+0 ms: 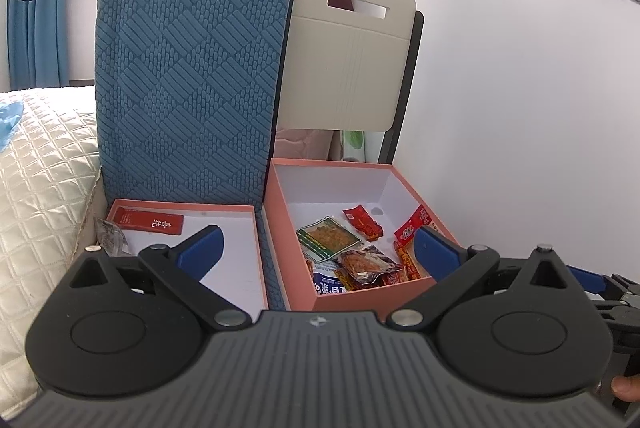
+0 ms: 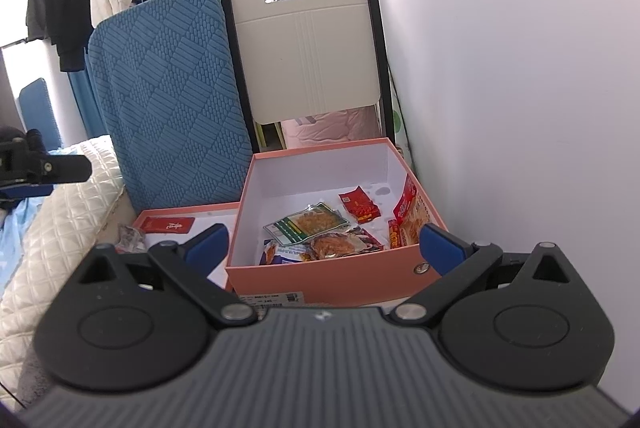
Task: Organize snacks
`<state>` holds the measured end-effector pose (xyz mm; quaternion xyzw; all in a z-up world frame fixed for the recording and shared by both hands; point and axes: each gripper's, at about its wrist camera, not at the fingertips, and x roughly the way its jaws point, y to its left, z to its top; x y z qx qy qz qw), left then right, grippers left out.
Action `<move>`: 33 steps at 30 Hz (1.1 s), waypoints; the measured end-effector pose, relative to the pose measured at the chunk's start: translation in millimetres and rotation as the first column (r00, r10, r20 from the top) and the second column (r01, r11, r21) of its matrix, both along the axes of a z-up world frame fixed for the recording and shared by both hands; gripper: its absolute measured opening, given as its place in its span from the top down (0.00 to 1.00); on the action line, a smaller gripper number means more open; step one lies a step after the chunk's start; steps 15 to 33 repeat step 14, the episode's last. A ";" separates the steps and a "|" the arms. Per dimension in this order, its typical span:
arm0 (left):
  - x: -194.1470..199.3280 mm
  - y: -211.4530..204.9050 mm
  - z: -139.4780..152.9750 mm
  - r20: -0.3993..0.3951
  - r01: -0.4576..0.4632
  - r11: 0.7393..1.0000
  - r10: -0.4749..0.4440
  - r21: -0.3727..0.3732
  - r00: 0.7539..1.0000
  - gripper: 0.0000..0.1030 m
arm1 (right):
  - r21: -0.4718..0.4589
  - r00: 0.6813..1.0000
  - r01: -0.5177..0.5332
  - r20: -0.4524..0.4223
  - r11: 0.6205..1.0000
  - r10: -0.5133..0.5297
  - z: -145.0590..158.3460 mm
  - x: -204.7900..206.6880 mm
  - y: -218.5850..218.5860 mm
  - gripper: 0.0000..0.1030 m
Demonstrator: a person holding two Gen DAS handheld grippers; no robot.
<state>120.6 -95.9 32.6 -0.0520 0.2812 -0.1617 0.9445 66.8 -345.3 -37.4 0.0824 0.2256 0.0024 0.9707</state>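
A pink box [image 1: 280,216] [image 2: 320,280] holds several snack packets [image 1: 332,238] [image 2: 304,224], red, green and clear ones. Left of it lies the shallow box lid [image 1: 236,240] [image 2: 200,211] with a red card [image 1: 150,220] [image 2: 168,224] and a crinkled clear wrapper [image 1: 110,236] [image 2: 130,238]. My left gripper [image 1: 316,248] is open and empty, hovering before both boxes. My right gripper [image 2: 324,244] is open and empty, just in front of the pink box. The right gripper's edge shows in the left wrist view [image 1: 600,284].
A blue textured cushion [image 1: 188,75] [image 2: 168,99] stands upright behind the lid. A white folding chair [image 1: 344,55] [image 2: 312,43] stands behind the box. A white wall [image 1: 520,87] is at the right, a quilted bed [image 1: 40,167] at the left.
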 end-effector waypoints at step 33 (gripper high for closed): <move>0.0 0.3 0.4 0.001 0.004 1.000 -0.004 0.001 1.000 0.00 | -0.002 1.000 -0.001 0.007 1.000 0.001 2.1 -1.8 1.0 0.00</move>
